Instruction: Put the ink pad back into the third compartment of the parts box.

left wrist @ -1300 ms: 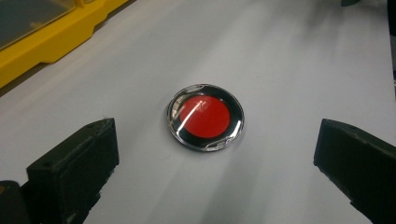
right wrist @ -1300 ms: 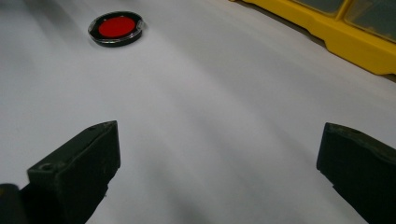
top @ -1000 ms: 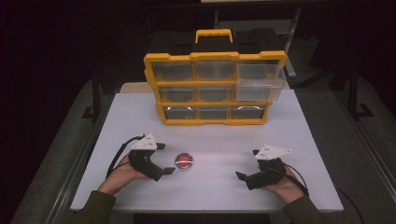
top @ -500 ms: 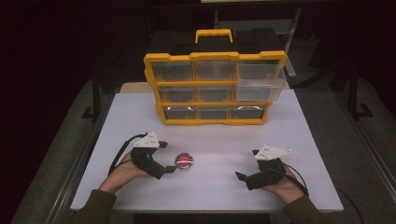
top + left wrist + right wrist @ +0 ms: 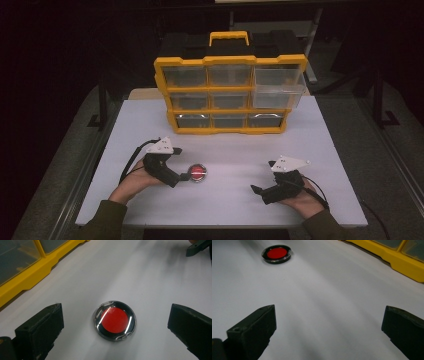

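One small round red-centred disc in a clear plastic case [image 5: 115, 320] lies flat on the white desk [image 5: 320, 150], before the yellow drawer organiser [image 5: 230, 95]. Left claw [image 5: 115, 325] wide open, empty, straddling it. Judged light, rigid, slippery; grip across the rim.

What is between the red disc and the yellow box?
Nothing but bare white table. The high view shows an empty stretch from the red disc to the yellow box.
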The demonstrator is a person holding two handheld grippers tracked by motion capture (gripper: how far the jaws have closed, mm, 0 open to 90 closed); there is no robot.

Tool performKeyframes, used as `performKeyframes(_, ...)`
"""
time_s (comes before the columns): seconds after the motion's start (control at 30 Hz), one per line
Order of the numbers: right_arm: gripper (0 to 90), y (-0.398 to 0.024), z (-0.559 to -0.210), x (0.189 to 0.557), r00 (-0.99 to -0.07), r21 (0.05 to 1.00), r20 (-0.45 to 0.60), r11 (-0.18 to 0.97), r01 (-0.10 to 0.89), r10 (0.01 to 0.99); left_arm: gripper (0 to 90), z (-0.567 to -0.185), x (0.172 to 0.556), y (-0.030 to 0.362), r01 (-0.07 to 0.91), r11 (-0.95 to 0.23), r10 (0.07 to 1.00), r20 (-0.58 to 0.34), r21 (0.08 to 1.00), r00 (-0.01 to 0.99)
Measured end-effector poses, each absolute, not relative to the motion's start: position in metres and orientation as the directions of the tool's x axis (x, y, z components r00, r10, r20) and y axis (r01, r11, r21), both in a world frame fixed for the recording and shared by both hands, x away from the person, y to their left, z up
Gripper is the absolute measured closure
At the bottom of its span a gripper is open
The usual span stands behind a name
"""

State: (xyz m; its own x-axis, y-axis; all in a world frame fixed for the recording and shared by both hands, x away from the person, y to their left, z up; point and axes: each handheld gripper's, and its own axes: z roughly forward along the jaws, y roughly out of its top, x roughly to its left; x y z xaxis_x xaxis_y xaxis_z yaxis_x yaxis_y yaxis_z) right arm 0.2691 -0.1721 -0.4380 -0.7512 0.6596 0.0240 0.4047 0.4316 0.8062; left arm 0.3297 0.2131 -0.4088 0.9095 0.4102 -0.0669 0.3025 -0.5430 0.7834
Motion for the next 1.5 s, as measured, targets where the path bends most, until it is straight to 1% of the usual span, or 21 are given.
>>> performKeyframes(0.53, 0.0, -0.174, -0.442, 0.273, -0.747, 0.794, 0.051, 0.427, 0.433, 0.663, 0.0, -0.403, 0.337, 0.205, 0.282, -0.551, 0.385, -0.060, 0.786, 0.921)
performKeyframes(1.5, 0.0, -0.176, -0.441, 0.272, -0.750, 0.801, 0.048, 0.423, 0.424, 0.660, 0.0, -0.400, 0.351, 0.178, 0.260, -0.572, 0.355, -0.051, 0.778, 0.933)
